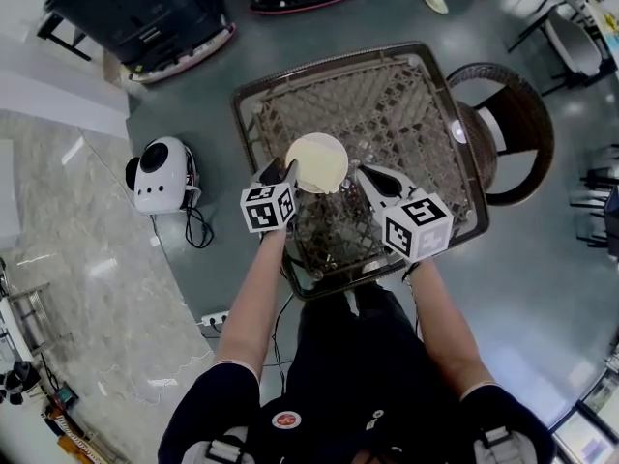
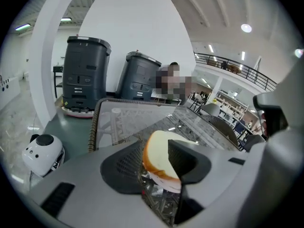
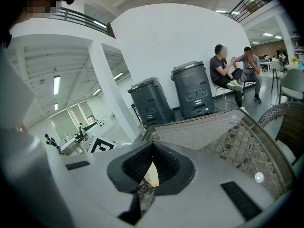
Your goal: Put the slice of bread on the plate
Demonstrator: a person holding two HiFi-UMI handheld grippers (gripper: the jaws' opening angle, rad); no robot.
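The slice of bread [image 2: 159, 156], pale with an orange-brown crust, stands tilted between the jaws of my left gripper [image 2: 156, 144]. Its lower edge is over a white plate [image 2: 167, 184]. The jaws stand wide and I see no pad pressing on the bread. In the head view the pale round plate [image 1: 317, 160] lies on the glass-topped wicker table [image 1: 387, 95]; my left gripper [image 1: 280, 170] is at its left rim. My right gripper [image 1: 366, 174] is just right of the plate, its jaws together and empty. Through the thin gap of the right gripper [image 3: 152, 146] a sliver of bread [image 3: 151, 174] shows.
A wicker chair [image 1: 513, 129] stands at the table's right side. On the floor to the left sit a white round device [image 1: 160, 174] with a cable and, further back, dark machines [image 1: 135, 13]. Two people [image 3: 230, 72] sit beyond the table.
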